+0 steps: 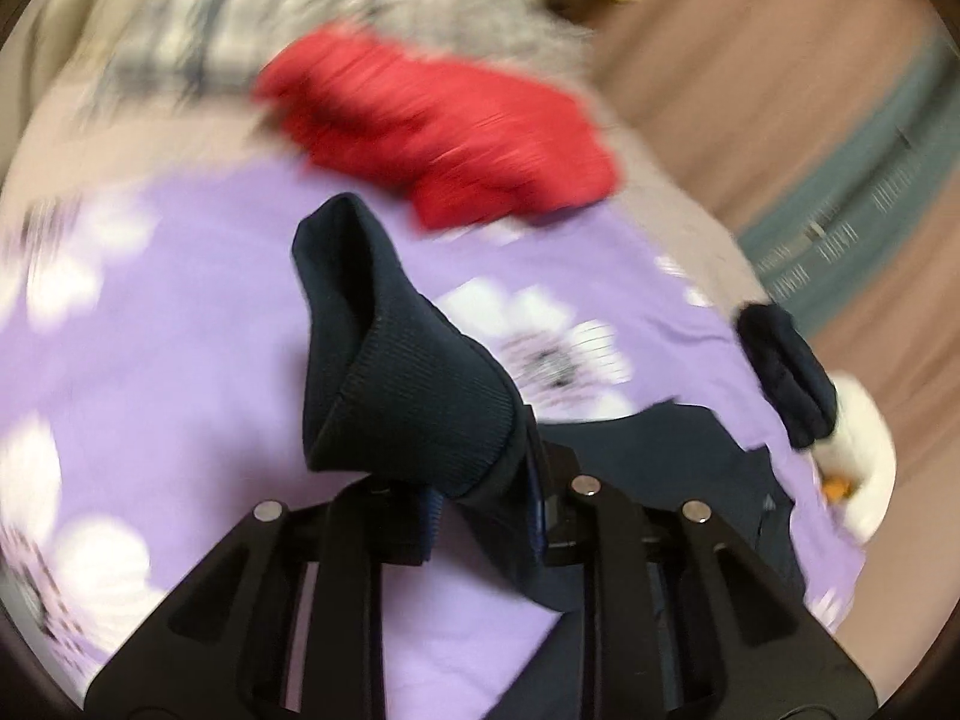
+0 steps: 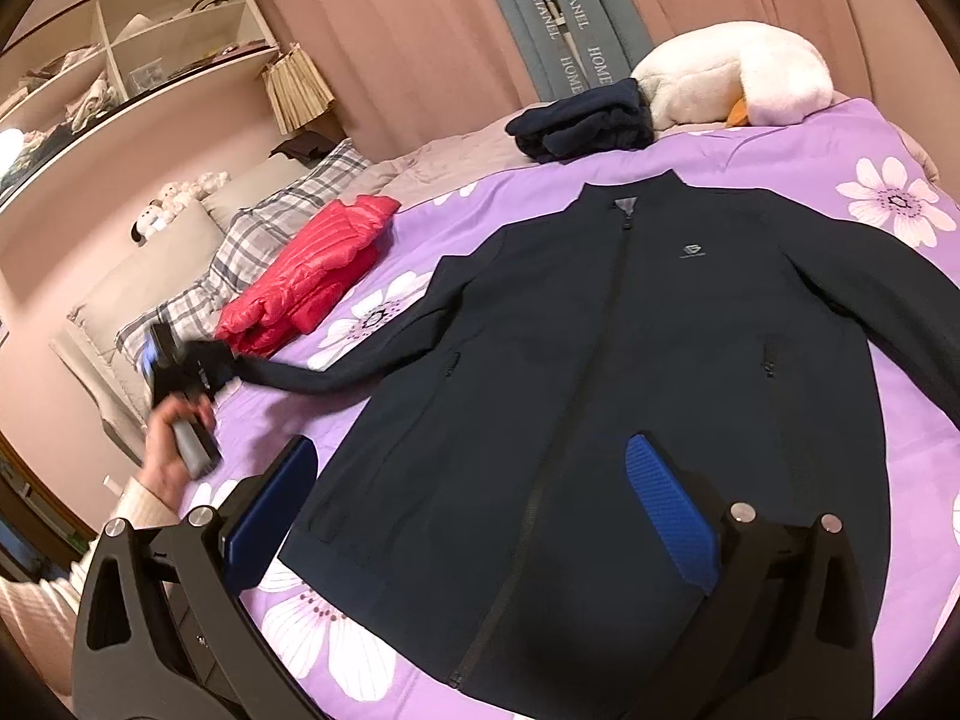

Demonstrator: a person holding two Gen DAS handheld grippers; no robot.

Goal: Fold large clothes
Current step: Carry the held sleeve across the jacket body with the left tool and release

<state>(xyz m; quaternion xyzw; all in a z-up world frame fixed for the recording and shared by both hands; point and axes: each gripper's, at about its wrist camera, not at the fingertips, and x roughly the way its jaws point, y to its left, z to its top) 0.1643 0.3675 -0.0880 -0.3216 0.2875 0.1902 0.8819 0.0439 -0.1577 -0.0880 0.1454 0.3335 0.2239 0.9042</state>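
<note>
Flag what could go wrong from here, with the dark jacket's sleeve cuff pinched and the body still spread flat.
1. The left gripper pinches only the ribbed cuff of the dark navy zip-up jacket; it could slip free.
2. The right gripper hovers open over the hem, pinning nothing, so pulling may drag the jacket askew.
3. The sleeve could sweep into the folded red puffer jacket.

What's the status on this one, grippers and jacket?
Left gripper shut on sleeve cuff, lifted off bed. Right gripper open, over the hem. Jacket flat, zipped, unfolded. Red jacket lies beside the sleeve, not blocking.
</note>
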